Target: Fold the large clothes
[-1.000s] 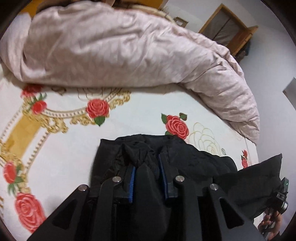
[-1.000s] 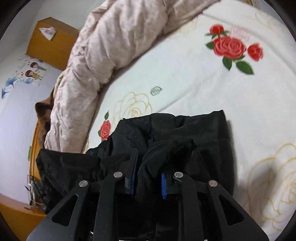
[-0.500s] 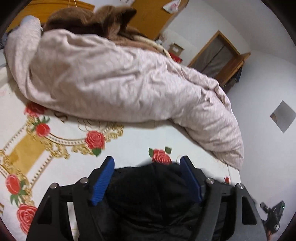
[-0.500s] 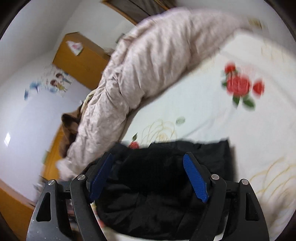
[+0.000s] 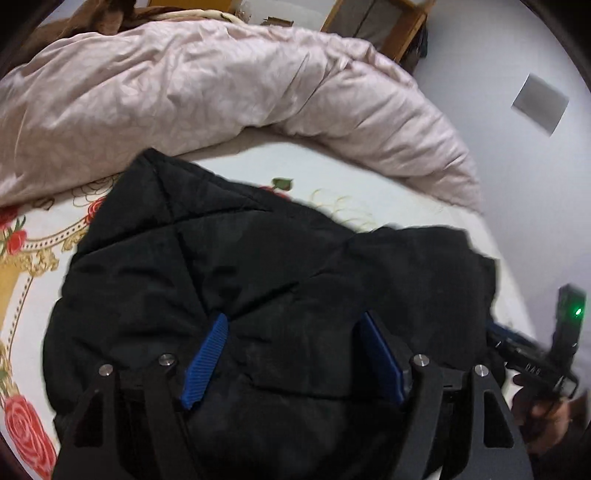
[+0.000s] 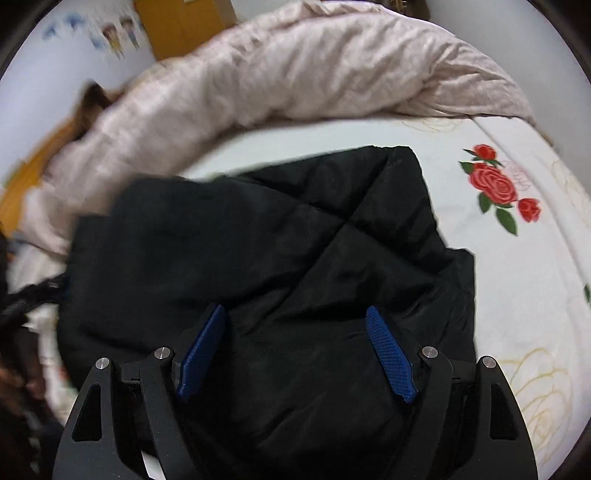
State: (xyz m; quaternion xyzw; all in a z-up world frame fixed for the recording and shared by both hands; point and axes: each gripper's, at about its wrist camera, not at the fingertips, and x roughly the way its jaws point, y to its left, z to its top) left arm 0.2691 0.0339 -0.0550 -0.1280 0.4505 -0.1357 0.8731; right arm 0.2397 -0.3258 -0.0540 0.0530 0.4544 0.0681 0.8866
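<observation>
Both grippers, left gripper [image 5: 295, 354] and right gripper [image 6: 295, 350], spread above the black quilted jacket [image 5: 258, 258], should press its fold flat.

The black quilted padded jacket [image 5: 258, 266] lies on the rose-printed white bed sheet [image 6: 517, 295]. Behind it runs the crumpled pale pink duvet [image 5: 184, 92] (curving round toward the right in the left wrist view), with wooden furniture [image 6: 177, 26] farther back.

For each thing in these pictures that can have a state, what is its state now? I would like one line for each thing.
black padded jacket: folded over, lying loose on the bed, held by no tool.
left tool: open, jaws just opened, pads apart above the jacket.
right tool: open, jaws just opened, nothing pinched.
pink quilt: bunched in a long heap behind the jacket.
floral bedsheet: spread flat.
</observation>
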